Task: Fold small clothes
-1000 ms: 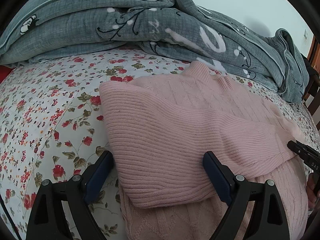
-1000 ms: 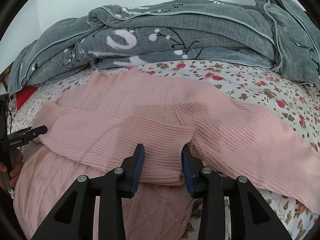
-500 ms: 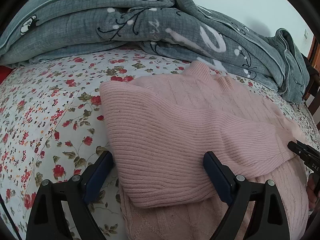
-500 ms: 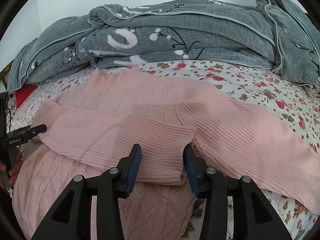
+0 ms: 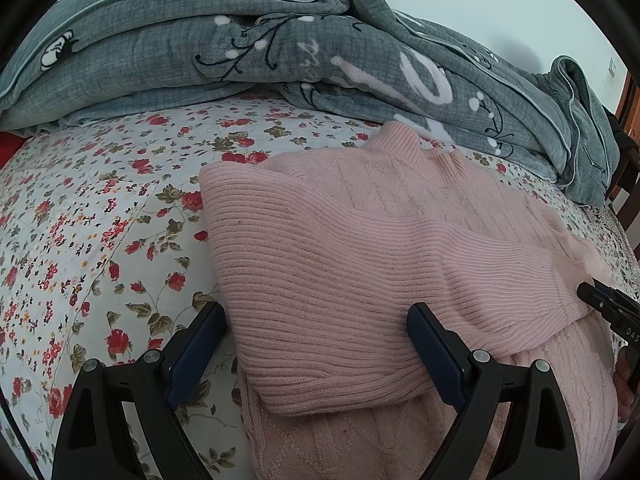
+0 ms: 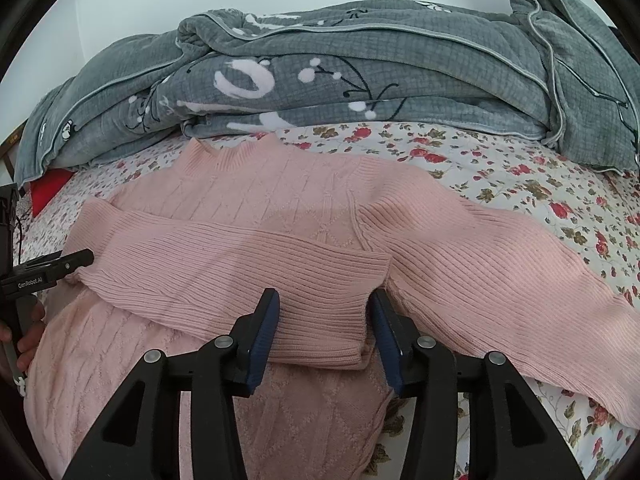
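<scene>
Right tool (image 6: 324, 332), jaws opening astride the folded sleeve's cuff (image 6: 320, 320), frees soft, limp pink sweater (image 6: 280, 200); grip the unfolded sleeve's cuff at 4 o'clock.

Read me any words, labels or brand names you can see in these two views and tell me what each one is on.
"GenRobot.AI": white print on the black body of the left gripper, at the left edge of the right wrist view.
"DAS": white letters, cut off at the frame edge, on the right gripper in the left wrist view.
The large white shapes on the grey blanket may be lettering, but folds hide them; unreadable.
</scene>
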`<state>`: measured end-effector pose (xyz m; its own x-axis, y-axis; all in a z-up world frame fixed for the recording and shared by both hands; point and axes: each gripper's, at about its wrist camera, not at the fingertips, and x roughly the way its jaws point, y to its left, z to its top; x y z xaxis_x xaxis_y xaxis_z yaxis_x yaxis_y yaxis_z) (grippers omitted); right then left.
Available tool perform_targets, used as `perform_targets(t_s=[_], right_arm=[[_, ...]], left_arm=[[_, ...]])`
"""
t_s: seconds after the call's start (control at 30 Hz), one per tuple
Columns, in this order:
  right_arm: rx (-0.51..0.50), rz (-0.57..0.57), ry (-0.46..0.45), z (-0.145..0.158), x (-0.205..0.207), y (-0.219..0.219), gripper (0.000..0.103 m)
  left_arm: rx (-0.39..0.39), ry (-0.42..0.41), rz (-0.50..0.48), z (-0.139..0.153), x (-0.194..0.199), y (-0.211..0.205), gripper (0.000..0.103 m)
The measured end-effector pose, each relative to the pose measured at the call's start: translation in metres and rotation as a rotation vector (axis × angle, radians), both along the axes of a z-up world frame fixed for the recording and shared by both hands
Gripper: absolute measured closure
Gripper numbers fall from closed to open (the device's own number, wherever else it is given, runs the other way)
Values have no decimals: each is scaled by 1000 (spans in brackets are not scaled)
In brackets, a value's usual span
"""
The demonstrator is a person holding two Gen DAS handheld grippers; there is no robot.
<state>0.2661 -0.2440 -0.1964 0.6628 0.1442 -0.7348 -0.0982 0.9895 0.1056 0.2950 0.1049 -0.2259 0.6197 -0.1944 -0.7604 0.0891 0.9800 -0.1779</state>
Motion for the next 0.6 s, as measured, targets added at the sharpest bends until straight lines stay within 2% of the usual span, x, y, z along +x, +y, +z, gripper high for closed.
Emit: perform_targets(t_s=[0.07, 0.23, 0.33, 0.4, 0.6], right_arm=[[4, -8, 2, 1, 0, -2, 48], [61, -40, -6, 11, -8, -15, 46], [65, -74, -33, 23, -19, -27, 38], [62, -104, -67, 32, -28, -37, 32], [-7, -216, -126, 47, -53, -78, 25]], left_arm=[[-5, -1, 0, 0, 0, 0, 10], [-8, 0, 0, 0, 0, 2, 10], [-8, 0, 0, 0, 0, 2, 10], [-4, -2, 1, 0, -1, 3, 10], [3, -4, 3, -1, -2, 4, 10]])
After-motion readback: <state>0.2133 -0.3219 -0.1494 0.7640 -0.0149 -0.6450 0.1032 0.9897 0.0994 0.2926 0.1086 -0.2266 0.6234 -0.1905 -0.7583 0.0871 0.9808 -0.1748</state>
